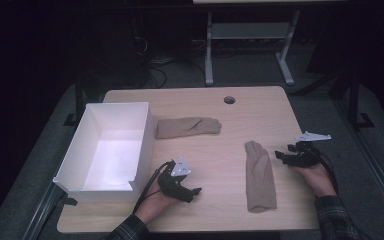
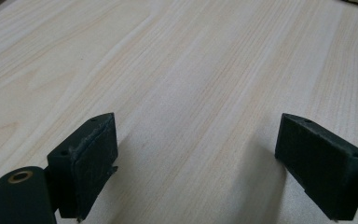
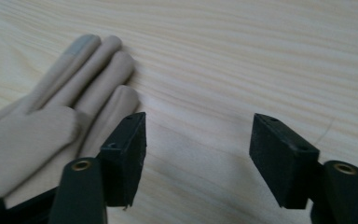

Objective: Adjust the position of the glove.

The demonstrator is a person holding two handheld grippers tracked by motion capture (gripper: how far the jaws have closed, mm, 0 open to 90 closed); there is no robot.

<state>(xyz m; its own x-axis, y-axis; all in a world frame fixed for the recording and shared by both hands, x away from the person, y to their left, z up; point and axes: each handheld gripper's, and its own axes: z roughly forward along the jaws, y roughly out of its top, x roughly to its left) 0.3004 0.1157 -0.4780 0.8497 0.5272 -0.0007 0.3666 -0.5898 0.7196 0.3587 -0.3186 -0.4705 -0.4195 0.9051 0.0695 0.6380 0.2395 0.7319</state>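
Two beige gloves lie flat on the wooden table [image 1: 220,155]. One glove [image 1: 187,127] lies crosswise beside the white box [image 1: 144,142]. The other glove [image 1: 260,176] lies lengthwise at the right, fingers pointing away from the person. My right gripper [image 1: 281,156] stands open just right of that glove. In the right gripper view the glove's fingers [image 3: 88,70] spread left of the gripper [image 3: 198,158], whose jaws hold only bare wood between them. My left gripper [image 1: 194,193] rests open near the front edge, over plain tabletop in the left gripper view [image 2: 196,163].
The open-topped white box has nothing inside and stands at the table's left side. A round cable hole [image 1: 229,100] sits near the far edge. Beyond the table stands a desk frame [image 1: 209,50] on dark floor.
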